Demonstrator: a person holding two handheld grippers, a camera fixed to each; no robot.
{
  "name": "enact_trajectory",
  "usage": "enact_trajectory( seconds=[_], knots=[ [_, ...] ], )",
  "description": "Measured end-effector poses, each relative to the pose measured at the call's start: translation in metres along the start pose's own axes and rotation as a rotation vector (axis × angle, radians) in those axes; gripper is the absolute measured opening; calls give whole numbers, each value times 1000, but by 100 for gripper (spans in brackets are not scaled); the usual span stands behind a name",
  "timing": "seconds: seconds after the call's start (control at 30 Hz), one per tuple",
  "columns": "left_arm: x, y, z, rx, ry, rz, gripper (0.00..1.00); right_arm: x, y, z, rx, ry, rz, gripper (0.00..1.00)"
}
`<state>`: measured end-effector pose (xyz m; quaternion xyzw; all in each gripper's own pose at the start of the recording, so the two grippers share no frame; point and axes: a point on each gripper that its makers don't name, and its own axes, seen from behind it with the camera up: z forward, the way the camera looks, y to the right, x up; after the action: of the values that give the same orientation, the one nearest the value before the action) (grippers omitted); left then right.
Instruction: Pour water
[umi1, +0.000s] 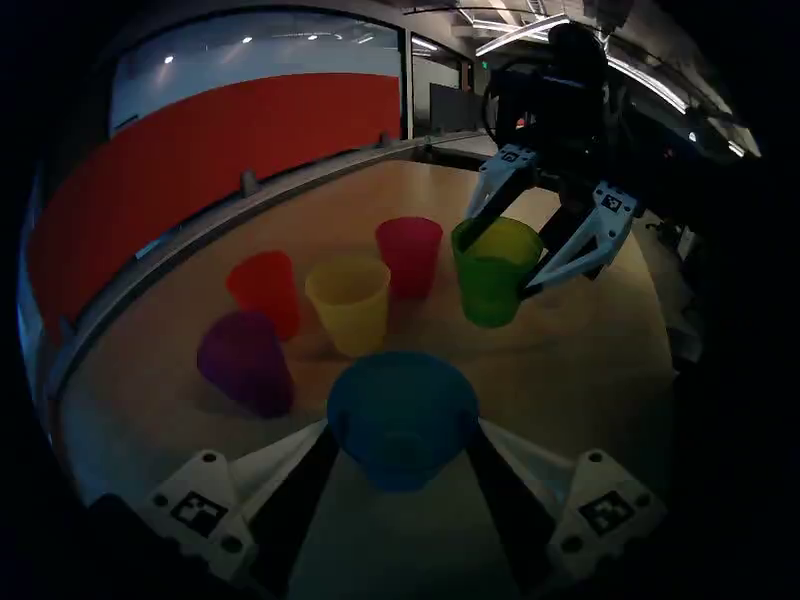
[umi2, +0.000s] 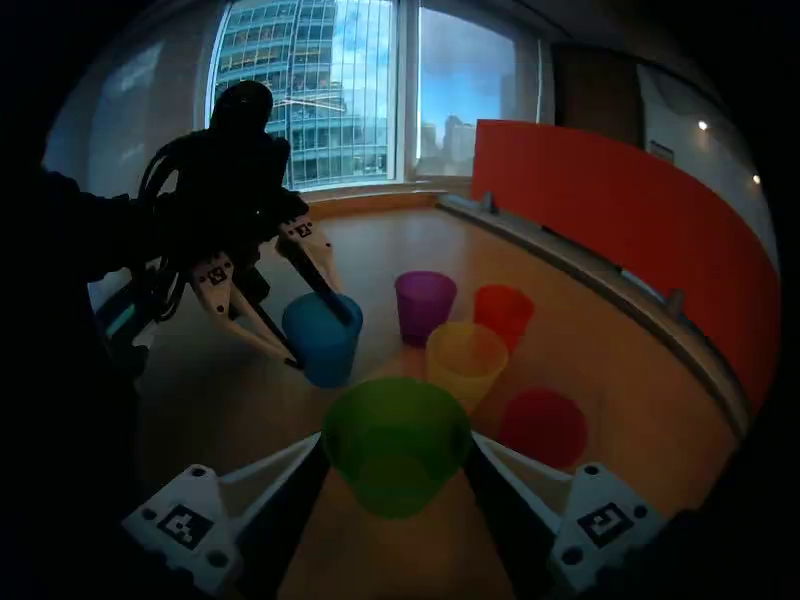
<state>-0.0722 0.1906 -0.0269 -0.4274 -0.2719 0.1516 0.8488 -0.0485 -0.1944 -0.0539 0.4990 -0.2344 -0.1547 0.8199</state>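
Left hand-held gripper (umi1: 402, 428) clasps blue cup (umi1: 403, 400), right hand-held gripper (umi2: 397, 440) clasps green cup (umi2: 396, 470) (both upright, likely readied for pouring), spare cups (umi1: 348, 300) between them on desk (umi1: 580, 370).

Two close views, facing, cups (umi1: 349, 300) shared

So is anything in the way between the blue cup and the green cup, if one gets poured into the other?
Nothing visible. The blue cup in the left claw and the green cup in the right claw have bare table between them; the yellow cup stands just off to the side.
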Motion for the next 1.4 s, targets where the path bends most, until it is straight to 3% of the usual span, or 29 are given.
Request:
enact_trajectory(
  seconds=[0.67,1.13,1.4],
  knots=[
    [-19,-1,7,-12,-22,-21,86,-15,-1,19,-1,-31,-4,91],
    [-28,1,6,-3,-49,-5,99,-26,-2,30,-7,-42,-10,91],
    [-31,0,1,6,-52,-26,99,-29,-1,28,-11,-39,-1,91]
  ],
)
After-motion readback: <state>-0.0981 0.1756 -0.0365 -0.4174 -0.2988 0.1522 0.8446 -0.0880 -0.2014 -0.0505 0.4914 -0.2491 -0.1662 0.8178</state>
